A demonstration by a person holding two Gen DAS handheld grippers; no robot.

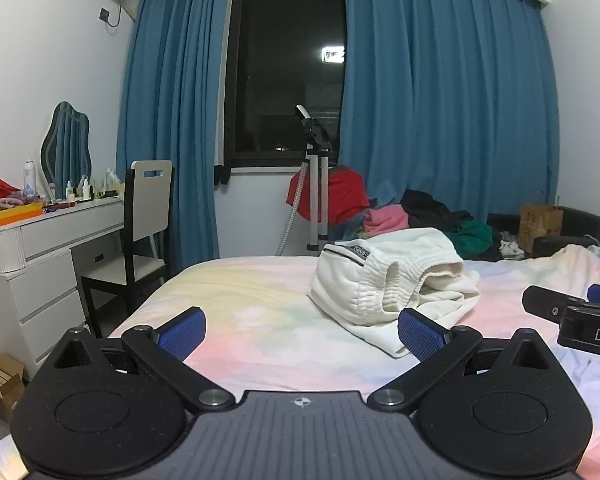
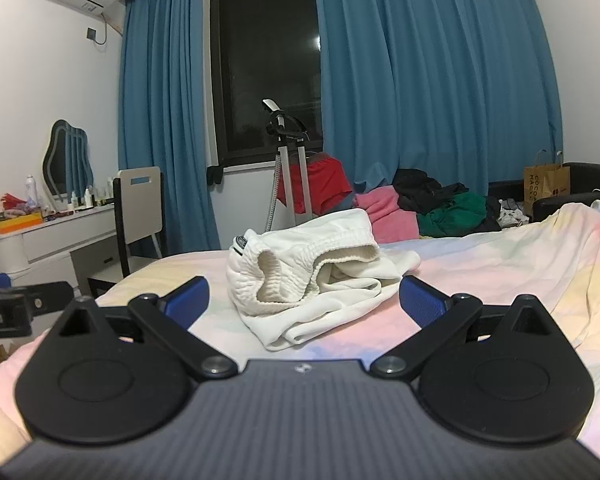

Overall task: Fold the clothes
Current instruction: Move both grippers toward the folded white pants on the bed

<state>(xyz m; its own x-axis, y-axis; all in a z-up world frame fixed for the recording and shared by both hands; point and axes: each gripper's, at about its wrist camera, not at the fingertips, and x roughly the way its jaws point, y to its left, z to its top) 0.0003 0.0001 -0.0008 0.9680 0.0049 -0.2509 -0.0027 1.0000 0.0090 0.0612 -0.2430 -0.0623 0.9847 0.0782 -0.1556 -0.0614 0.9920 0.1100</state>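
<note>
Fingers spread wide on our left gripper (image 1: 300,334) and right gripper (image 2: 303,305), we flank white shorts (image 1: 391,280) mid-bed (image 1: 236,292), bare sheet toward its left edge.

The folded ribbed cotton trousers (image 2: 311,268) are white, with a black-and-white label strip. The rumpled bed sheet (image 1: 260,320) is a pastel wash of pink, yellow and pale blue. The long pleated curtains (image 1: 439,100) are teal blue. Each black hand-held gripper (image 1: 301,334) carries textured royal-blue pads (image 2: 421,302).

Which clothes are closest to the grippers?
The white garment, lying alone on the bed. The red, pink, black and green clothes sit farther back, beyond the bed.
</note>
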